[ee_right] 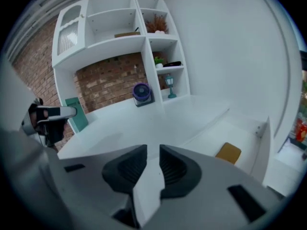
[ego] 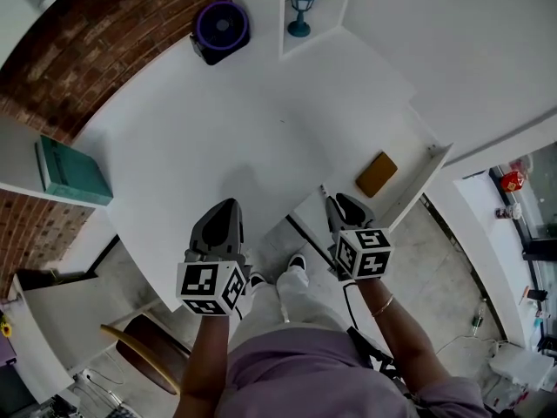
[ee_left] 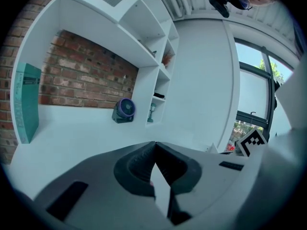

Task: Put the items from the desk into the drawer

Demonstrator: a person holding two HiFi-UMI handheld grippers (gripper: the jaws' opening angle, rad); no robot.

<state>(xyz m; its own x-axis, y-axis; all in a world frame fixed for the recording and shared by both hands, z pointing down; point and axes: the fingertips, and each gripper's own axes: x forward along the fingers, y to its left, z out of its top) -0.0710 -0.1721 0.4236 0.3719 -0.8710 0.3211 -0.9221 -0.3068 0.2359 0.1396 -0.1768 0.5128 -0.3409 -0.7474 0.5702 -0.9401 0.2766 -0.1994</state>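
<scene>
Shelf items (ee_right: 160,61): little things in the cubbies, too small to name
Teal book (ee_left: 26,104): print on its cover too small to read
Drawer (ego: 428,171): near end hidden behind the right gripper (ego: 333,200)
Red object (ego: 512,181): by the window, too small to tell
Floor clutter (ego: 513,364): blurred, cut off at the right edge

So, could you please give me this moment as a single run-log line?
left gripper: shut, empty | right gripper: open, empty | drawer: open, tan pad inside | desk: fan at back
</scene>
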